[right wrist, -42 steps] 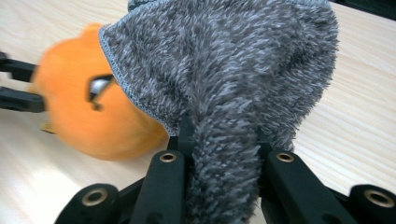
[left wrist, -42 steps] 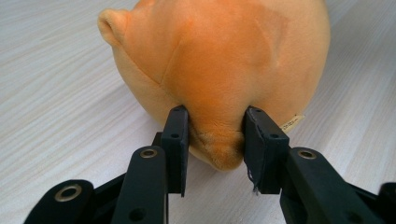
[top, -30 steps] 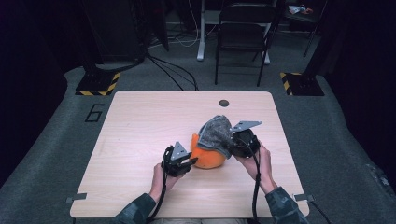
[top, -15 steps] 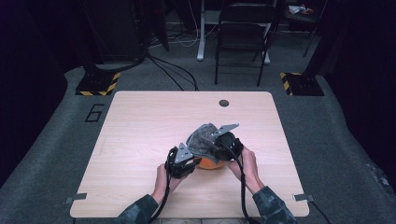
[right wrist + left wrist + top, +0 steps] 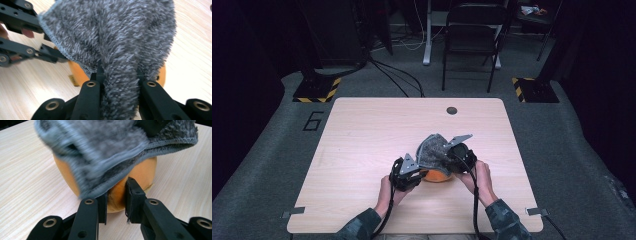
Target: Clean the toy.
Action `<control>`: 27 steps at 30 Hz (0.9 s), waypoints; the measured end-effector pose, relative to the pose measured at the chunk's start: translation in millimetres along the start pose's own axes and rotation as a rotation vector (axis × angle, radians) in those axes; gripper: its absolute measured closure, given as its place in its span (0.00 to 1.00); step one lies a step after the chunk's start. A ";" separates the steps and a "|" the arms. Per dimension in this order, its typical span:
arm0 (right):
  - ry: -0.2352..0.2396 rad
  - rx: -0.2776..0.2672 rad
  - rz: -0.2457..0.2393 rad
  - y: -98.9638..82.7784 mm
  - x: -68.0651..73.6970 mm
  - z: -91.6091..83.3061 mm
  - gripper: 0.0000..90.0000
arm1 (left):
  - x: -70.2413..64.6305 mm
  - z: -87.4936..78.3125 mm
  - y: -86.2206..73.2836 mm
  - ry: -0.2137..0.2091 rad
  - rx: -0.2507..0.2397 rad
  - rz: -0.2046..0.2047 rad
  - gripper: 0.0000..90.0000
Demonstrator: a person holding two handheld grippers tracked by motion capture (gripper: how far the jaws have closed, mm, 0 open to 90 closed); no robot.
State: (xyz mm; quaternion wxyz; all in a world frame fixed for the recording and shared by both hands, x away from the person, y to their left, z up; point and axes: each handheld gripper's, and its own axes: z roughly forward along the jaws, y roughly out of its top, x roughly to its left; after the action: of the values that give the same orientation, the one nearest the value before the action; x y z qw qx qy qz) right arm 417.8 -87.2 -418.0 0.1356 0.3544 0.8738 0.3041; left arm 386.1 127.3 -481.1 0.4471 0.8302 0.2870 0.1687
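A round orange object (image 5: 435,176) sits on the wooden table (image 5: 377,130), mostly covered by a grey fluffy cloth (image 5: 432,150). My left gripper (image 5: 416,175) is at its left side. In the left gripper view the jaws (image 5: 117,197) have closed a little further and pinch a part of the orange object (image 5: 142,172) under the cloth's hem (image 5: 105,145). My right gripper (image 5: 448,159) is at the cloth's right edge. In the right gripper view it (image 5: 119,75) is shut on a thick fold of the cloth (image 5: 120,32), with the orange object (image 5: 77,72) behind and the left gripper (image 5: 53,56) at the far side.
A small dark round hole (image 5: 452,110) marks the table's far edge. A black chair (image 5: 472,40) and cables lie on the floor beyond. Bare tabletop stretches to the left and far side of the grippers.
My right gripper has moved left and slightly down with the cloth, which now covers more of the orange object. The left gripper has stayed at the object's left side.
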 end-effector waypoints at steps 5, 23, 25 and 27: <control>-0.019 0.010 0.022 -8.4 -10.9 -2.0 0.85 | 3.1 0.1 -1.8 -0.006 0.000 -0.011 0.82; -0.019 0.087 0.157 -41.7 -54.9 10.4 0.85 | 5.0 -0.4 -4.1 -0.015 0.002 -0.016 0.81; -0.032 0.116 0.182 -45.9 -60.4 13.6 0.85 | 5.9 -0.3 -4.8 -0.019 -0.001 -0.030 0.81; -0.032 0.126 0.204 -49.7 -67.3 15.9 0.85 | 7.6 -0.3 -5.2 -0.015 -0.005 -0.029 0.81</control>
State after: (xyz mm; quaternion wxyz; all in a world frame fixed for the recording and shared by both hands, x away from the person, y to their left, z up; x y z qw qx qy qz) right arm 446.2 -155.5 -460.2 0.0955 0.4540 0.8484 0.2549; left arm 390.2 134.6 -485.1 0.4535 0.8262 0.2952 0.1568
